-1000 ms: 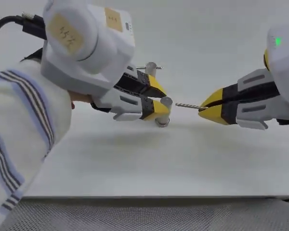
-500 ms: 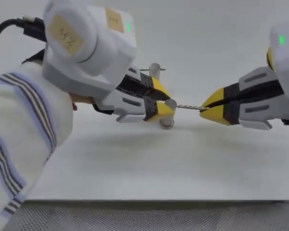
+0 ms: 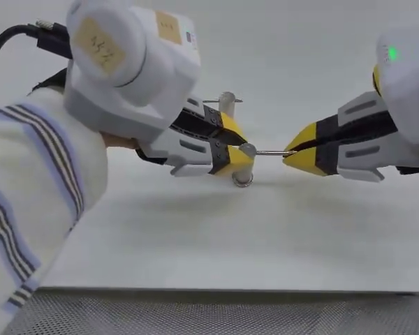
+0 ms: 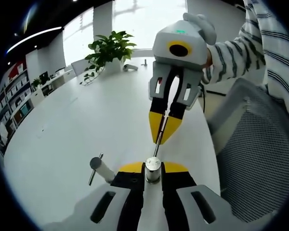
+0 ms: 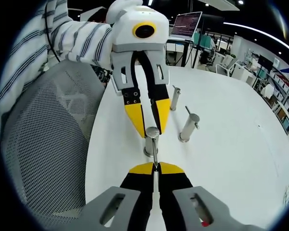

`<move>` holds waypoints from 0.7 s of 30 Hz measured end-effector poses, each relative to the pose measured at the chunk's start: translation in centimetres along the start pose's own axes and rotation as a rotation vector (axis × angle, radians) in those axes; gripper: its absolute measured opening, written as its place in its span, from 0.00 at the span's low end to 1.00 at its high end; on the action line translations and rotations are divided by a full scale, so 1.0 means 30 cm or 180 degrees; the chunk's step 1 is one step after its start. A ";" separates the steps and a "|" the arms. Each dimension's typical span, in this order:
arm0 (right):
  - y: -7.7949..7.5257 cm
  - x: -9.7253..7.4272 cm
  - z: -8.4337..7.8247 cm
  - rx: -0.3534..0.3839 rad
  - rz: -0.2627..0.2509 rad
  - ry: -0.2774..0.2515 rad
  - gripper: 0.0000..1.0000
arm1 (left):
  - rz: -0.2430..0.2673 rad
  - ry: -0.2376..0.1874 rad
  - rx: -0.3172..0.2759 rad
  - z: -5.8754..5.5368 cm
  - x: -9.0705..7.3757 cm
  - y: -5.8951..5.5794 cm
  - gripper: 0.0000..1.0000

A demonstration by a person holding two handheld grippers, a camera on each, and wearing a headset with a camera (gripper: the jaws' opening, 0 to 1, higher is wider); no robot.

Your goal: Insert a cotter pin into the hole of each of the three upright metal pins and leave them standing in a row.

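My left gripper (image 3: pixel 239 150) is shut on an upright metal pin (image 3: pixel 243 167) that stands on the white table (image 3: pixel 216 237). From the right, my right gripper (image 3: pixel 291 155) is shut on a thin cotter pin (image 3: pixel 269 152), held level with its tip at the pin's head. In the right gripper view the cotter pin (image 5: pixel 155 154) points at the held pin (image 5: pixel 151 141). Behind it stand a second pin (image 5: pixel 189 126) with a cotter pin through it and a third pin (image 5: pixel 174 97). The left gripper view shows the held pin's top (image 4: pixel 152 168) between my jaws and the second pin (image 4: pixel 98 166) to its left.
A grey mesh chair (image 5: pixel 53 144) sits at the table's near edge. A potted plant (image 4: pixel 111 50) stands at the table's far end, with small objects (image 4: pixel 135 65) near it. The table surface (image 3: pixel 321 230) around the pins is bare.
My right gripper has moved slightly left with the cotter pin, so its tip now meets the head of the held pin. The left gripper has barely shifted.
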State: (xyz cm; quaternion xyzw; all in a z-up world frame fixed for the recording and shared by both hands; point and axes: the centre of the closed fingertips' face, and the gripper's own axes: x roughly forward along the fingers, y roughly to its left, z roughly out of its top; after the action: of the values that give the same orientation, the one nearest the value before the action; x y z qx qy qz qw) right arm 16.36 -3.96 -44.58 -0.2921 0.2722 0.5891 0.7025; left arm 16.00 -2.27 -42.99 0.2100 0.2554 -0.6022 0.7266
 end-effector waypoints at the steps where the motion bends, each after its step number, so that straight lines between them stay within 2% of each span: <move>1: 0.000 0.001 -0.003 0.0002 0.0004 0.0005 0.00 | 0.0002 0.0000 -0.0011 0.000 -0.001 -0.001 0.09; 8: 0.002 0.011 0.000 0.0021 0.0010 0.0001 0.00 | 0.0000 -0.0026 -0.0143 -0.009 -0.003 0.006 0.09; 17: 0.000 0.028 0.014 0.0025 0.0032 0.0009 0.00 | 0.0034 -0.0048 -0.0206 -0.011 -0.010 0.004 0.09; 21: 0.005 0.051 0.032 -0.0030 0.0073 -0.0009 0.00 | 0.0030 -0.0051 -0.0169 -0.011 -0.012 -0.002 0.09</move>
State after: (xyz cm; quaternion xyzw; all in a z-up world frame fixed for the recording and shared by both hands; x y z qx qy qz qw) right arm 16.50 -2.21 -45.07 -0.2916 0.2718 0.5987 0.6947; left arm 15.84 -1.80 -43.02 0.1870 0.2644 -0.5935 0.7368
